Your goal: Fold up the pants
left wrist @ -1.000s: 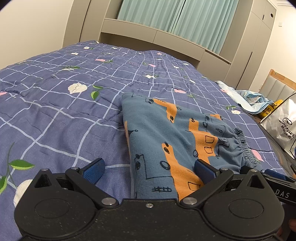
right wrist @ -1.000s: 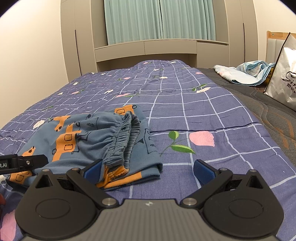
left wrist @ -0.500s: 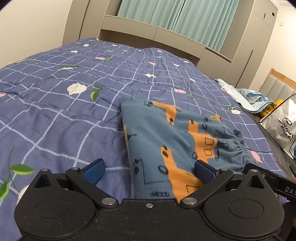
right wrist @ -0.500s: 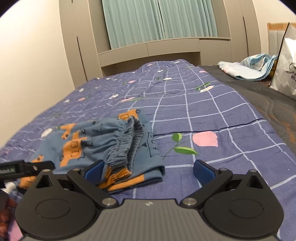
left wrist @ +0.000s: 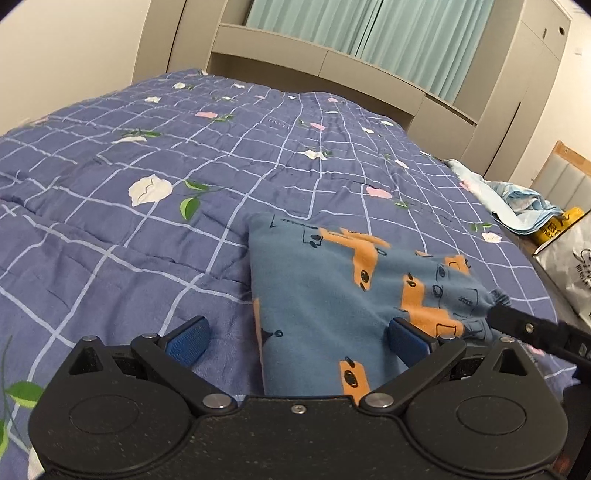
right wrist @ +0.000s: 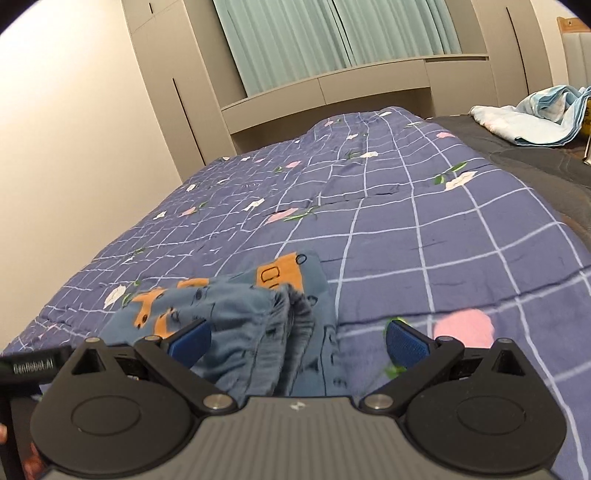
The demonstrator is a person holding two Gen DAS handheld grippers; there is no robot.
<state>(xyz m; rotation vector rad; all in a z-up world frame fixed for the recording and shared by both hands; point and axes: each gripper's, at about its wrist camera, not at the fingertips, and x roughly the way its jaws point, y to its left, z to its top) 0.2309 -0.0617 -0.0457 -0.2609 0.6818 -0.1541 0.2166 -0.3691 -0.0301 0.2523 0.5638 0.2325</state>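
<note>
Lying folded on the quilted checked bedspread (left wrist: 110, 236), soft printed pants (left wrist: 332, 280), seemingly cotton; both grippers' fingers spread, empty.

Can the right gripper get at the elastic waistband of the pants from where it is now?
Probably yes. The right gripper is open, and the waistband of the pants lies bunched between its fingers with nothing over it.

Home bedroom: quilted bed (left wrist: 110, 229), curtains (right wrist: 332, 33), wardrobes (right wrist: 162, 92).
</note>
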